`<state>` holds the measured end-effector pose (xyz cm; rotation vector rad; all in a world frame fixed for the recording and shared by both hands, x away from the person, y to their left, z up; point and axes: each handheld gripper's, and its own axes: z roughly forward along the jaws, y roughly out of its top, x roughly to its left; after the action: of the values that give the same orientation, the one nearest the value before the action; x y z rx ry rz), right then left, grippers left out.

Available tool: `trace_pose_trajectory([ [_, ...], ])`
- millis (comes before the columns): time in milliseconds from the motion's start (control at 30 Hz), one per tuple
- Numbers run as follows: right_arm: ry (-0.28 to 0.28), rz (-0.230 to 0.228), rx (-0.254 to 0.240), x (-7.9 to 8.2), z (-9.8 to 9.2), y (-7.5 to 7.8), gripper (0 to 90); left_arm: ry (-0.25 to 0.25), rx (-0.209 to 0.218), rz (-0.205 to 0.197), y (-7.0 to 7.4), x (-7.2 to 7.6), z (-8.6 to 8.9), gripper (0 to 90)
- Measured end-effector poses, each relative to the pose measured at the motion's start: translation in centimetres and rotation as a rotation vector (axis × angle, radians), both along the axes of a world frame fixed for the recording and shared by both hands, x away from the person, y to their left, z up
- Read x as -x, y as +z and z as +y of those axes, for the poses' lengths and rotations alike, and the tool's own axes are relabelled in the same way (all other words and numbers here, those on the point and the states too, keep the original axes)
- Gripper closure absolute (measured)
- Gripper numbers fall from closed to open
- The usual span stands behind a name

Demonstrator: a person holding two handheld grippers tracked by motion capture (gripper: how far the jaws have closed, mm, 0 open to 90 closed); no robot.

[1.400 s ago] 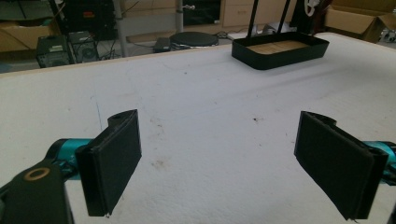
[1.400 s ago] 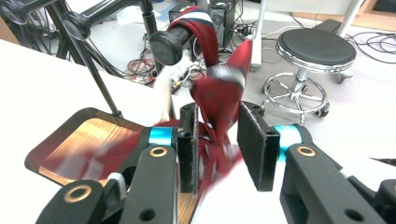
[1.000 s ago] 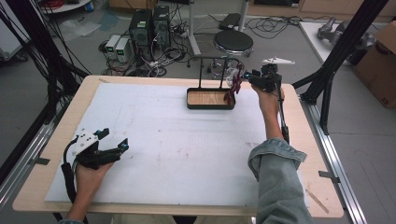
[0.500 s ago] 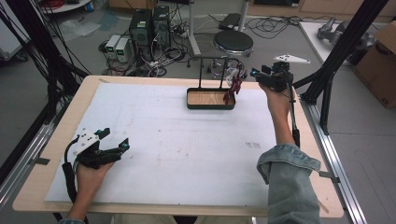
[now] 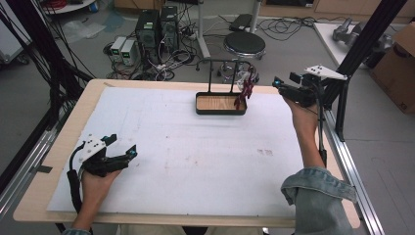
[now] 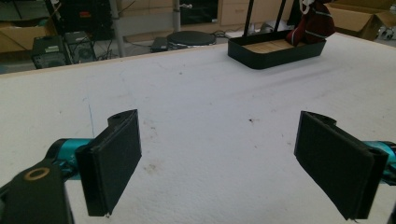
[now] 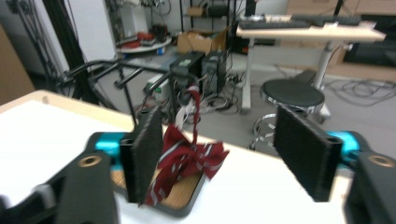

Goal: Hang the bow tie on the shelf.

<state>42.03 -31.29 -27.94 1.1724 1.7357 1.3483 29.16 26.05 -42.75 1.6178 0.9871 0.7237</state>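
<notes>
Left gripper (image 5: 120, 157): sits low at the near left of the tabletop (image 5: 161, 147), held in the person's left hand; jaws spread wide with bare white surface between them, holding nothing.

Tray stand (image 5: 221, 104): one black tray with a wooden floor and a thin black rail standing over it, at the far middle of the tabletop. From the left gripper it lies well apart, ahead and to the right.

Bow (image 5: 244, 89): one dark red bow with pale stripes, hanging by a cord from the right end of the rail, its lower tails reaching down into the right end of the tray. Its long axis runs roughly up and down.

Right gripper (image 5: 286, 88): raised at the far right edge, held in the person's right hand; jaws wide apart and empty.

Key relation: seen along the right gripper, the bow (image 7: 184, 156) lies ahead of the jaws, close to the left one and off-centre in the gap; I cannot tell whether it touches that jaw.

Nearer hand: the right, by far.

Likely need: if the bow is the target, a small shift to centre it between the jaws before closing, I'd judge.
</notes>
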Motion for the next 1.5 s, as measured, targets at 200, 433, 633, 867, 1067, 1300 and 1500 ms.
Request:
trace_pose_trajectory([
  [200,0.007,-0.055,-0.031,2.8,0.0,0.3,26.1,0.005,-0.013,0.004,-0.1,0.3,0.1,15.1],
  [433,0.015,-0.076,-0.063,5.8,0.0,-0.3,21.7,0.010,-0.015,0.002,-0.1,0.3,0.0,15.0],
  [633,0.019,-0.098,-0.106,8.0,-0.4,-1.4,18.2,0.007,-0.016,0.004,-0.1,0.3,-0.1,15.0],
  [867,0.008,-0.109,-0.135,10.2,-0.4,-3.5,12.5,0.009,-0.015,0.005,-0.1,0.3,-0.1,15.1],
  [1067,-0.004,-0.115,-0.144,11.9,-0.2,-5.7,12.1,0.010,-0.016,0.002,-0.1,0.2,-0.1,15.1],
  [1300,0.021,-0.095,-0.155,13.0,0.5,-8.2,11.6,0.009,-0.016,0.003,-0.1,0.3,-0.1,15.0],
  [1500,0.020,-0.090,-0.129,14.1,1.0,-9.9,11.6,0.010,-0.018,0.004,-0.1,0.3,-0.1,15.1],
])
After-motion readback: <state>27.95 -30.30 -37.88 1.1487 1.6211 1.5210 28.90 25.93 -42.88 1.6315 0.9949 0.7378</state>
